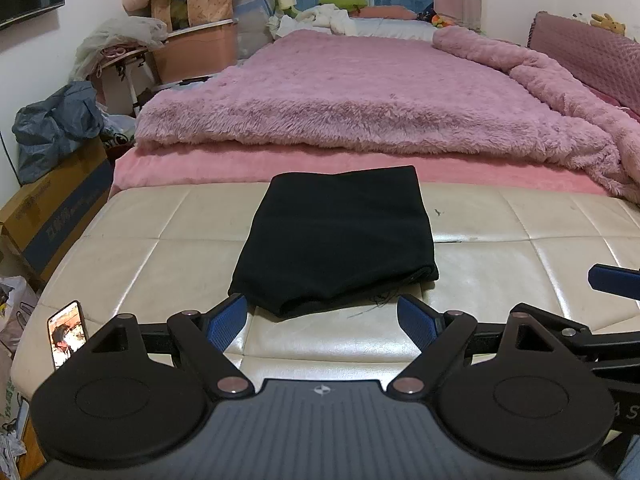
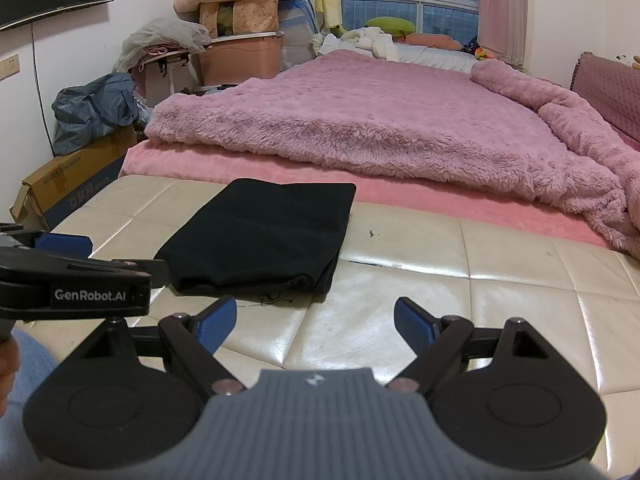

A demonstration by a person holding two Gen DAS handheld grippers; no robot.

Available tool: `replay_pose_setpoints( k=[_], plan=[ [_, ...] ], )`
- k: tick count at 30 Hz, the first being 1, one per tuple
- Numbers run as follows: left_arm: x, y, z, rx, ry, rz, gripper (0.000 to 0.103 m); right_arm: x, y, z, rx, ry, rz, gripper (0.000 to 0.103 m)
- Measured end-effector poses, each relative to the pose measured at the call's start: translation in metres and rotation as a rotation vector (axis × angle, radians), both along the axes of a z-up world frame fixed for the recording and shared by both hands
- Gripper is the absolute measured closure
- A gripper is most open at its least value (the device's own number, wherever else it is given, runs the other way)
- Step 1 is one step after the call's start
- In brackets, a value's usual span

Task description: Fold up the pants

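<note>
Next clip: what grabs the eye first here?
The black pants, already folded into a neat rectangle, lie on the cream bench just ahead of the open left gripper. The right gripper is open too, off to the pants' right with nothing held. Behind the bench, a fluffy pink blanket covers the bed.

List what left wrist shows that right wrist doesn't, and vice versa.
Left wrist only: a phone with its screen lit, lying at the bench's near left edge, and a yellow plush toy beside the headboard.

Right wrist only: a wall socket on the left wall, and the side of the left gripper with its GenRobot.AI label.

Both: the folded black pants on the cream bench, the fluffy pink blanket, and both grippers open, the right gripper holding nothing.
</note>
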State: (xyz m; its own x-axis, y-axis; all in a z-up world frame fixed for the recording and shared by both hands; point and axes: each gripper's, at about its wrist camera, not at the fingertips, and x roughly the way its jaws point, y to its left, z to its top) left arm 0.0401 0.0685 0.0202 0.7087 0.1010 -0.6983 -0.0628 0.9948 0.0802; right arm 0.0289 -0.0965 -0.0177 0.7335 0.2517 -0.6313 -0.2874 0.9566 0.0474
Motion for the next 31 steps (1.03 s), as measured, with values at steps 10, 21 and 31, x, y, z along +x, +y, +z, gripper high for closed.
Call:
replay_pose_setpoints(
  k=[10,21,31],
  plan=[
    [0.0004,0.0000,0.0002,-0.004,0.000,0.001,0.004,0.0009,-0.0006,-0.0009,0.003,0.000,-0.001,0.021],
    [-0.0024,-0.0066,0.0023,0.029,0.000,0.005,0.004,0.0010,-0.0007,-0.0009,0.003,-0.001,0.000,0.021],
    [-0.0045,-0.0046,0.0038,0.021,-0.015,0.015,0.004,0.0001,0.0003,-0.0011,0.004,0.001,-0.003,0.021]
  ],
)
